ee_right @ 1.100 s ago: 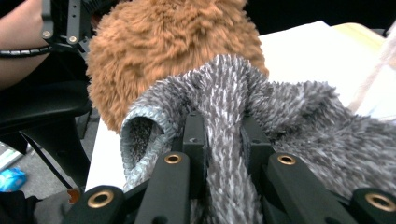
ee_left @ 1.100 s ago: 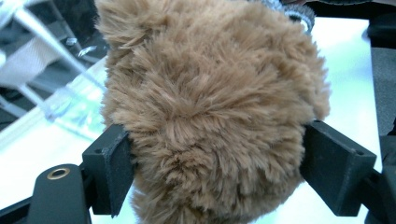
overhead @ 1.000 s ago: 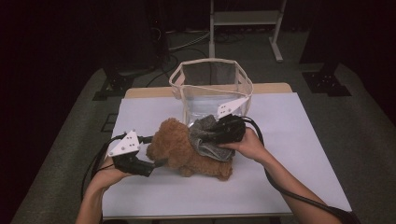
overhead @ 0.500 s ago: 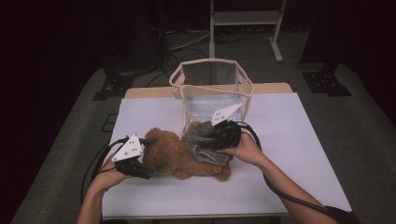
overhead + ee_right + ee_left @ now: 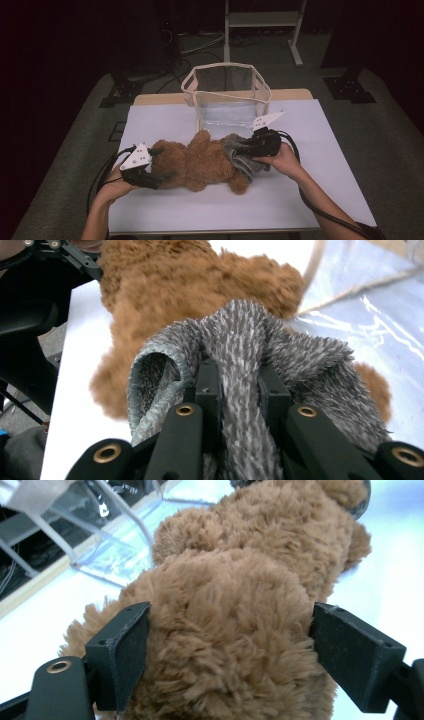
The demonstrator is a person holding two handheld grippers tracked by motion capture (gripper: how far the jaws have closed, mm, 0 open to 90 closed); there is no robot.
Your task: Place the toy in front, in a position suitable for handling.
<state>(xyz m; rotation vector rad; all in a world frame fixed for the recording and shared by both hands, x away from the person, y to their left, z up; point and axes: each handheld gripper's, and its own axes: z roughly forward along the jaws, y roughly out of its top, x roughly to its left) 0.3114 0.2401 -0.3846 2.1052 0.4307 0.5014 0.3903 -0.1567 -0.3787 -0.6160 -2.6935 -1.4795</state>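
Left claw clamps its 2 jaws across the teddy bear, head end, pinning it flat mid-table so the fabric can slide; right claw nearly closed, pinching the grey knit garment bunched over bear's legs; clear bag stands just behind

Basket just behind teddy
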